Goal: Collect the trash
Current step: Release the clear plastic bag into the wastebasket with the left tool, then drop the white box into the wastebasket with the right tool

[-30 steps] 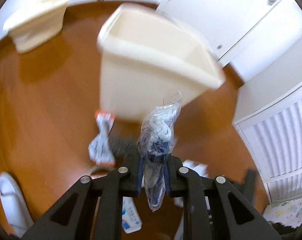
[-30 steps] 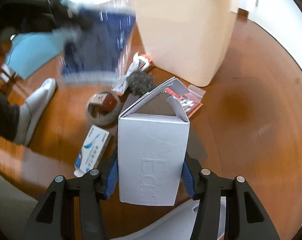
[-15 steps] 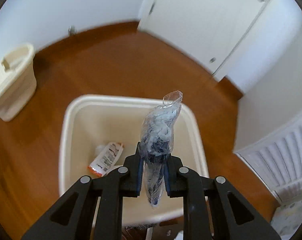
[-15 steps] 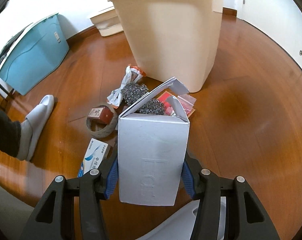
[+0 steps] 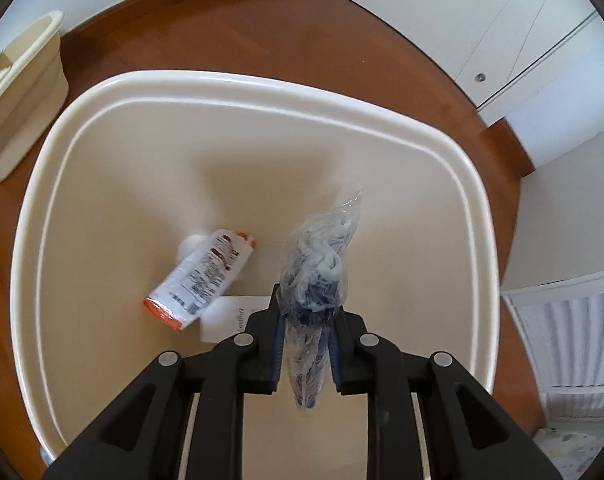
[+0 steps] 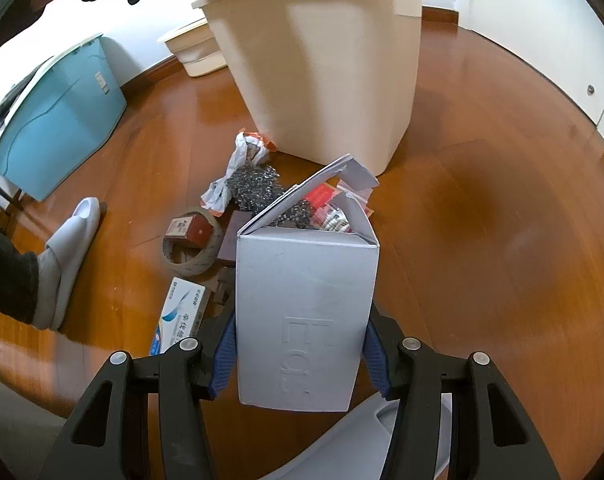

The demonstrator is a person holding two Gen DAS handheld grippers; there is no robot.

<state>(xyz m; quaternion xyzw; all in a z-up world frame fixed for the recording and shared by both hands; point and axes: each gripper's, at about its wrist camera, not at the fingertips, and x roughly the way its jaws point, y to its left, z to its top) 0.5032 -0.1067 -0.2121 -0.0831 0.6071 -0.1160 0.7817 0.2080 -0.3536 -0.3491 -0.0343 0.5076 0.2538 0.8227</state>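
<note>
A crumpled clear plastic bag (image 5: 315, 276) with dark blue scraps inside is standing up between the blue pads of the left gripper (image 5: 305, 334), which is hanging over the open cream bin (image 5: 42, 216); its jaws are sitting narrow and have just been easing apart, with the bag between them and the pads apparently touching it. Inside the bin a white-and-orange wrapper (image 5: 204, 278) is lying on the bottom. The right gripper (image 6: 300, 350) is clamping a white cardboard box (image 6: 303, 320) with its flaps open, halfway wide, above the floor litter beside the bin.
</note>
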